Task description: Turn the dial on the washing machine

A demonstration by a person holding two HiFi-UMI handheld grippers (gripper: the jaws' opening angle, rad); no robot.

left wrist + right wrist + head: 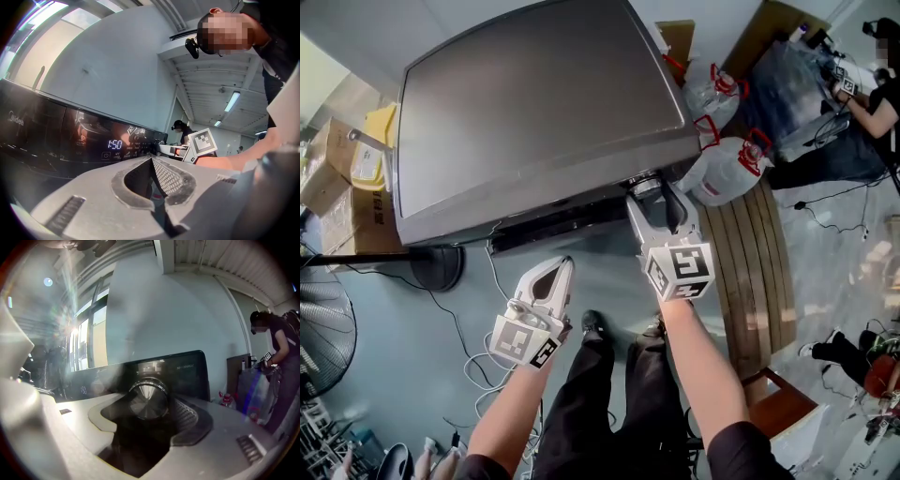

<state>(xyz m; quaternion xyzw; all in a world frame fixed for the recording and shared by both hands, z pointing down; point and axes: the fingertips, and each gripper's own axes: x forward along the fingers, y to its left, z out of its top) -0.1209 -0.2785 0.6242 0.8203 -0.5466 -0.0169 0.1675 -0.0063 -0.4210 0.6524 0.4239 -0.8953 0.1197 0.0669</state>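
A grey washing machine (534,112) fills the head view from above, its dark control panel (70,140) showing 1:50 in the left gripper view. The silver dial (147,399) sits at the panel's right end. My right gripper (652,197) reaches into that front right corner and is shut on the dial, which lies between its jaws in the right gripper view, against the ribbed right pad (187,414). My left gripper (556,270) hangs shut and empty below the machine's front, apart from the panel. In its own view the left gripper (152,161) points at the panel.
Two clear water jugs (727,167) with red handles stand right of the machine, beside a curved wooden bench (759,262). Cardboard boxes (328,164) and a floor fan (319,337) are on the left. White cables (483,361) trail over the floor. A person (872,103) stands far right.
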